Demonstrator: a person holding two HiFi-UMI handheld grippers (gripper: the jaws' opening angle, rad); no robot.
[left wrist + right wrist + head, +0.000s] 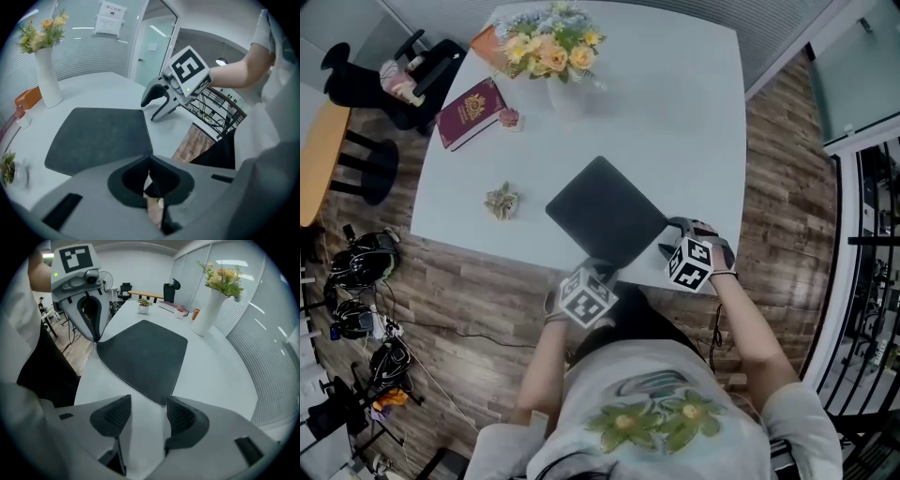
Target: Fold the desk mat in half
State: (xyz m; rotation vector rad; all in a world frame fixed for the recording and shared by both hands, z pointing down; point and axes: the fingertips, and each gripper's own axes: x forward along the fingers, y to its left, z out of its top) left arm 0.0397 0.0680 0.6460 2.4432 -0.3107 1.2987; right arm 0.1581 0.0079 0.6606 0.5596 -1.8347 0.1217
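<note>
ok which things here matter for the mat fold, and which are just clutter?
Job: desk mat; left gripper, shut on its corner; right gripper, open at another corner.
Lying about: flower vase; red booklet; small ornament.

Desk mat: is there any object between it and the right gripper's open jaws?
Nothing visible does. The right gripper is open, and the near corner of the desk mat lies just ahead of its jaws, with only bare table between them.
</note>
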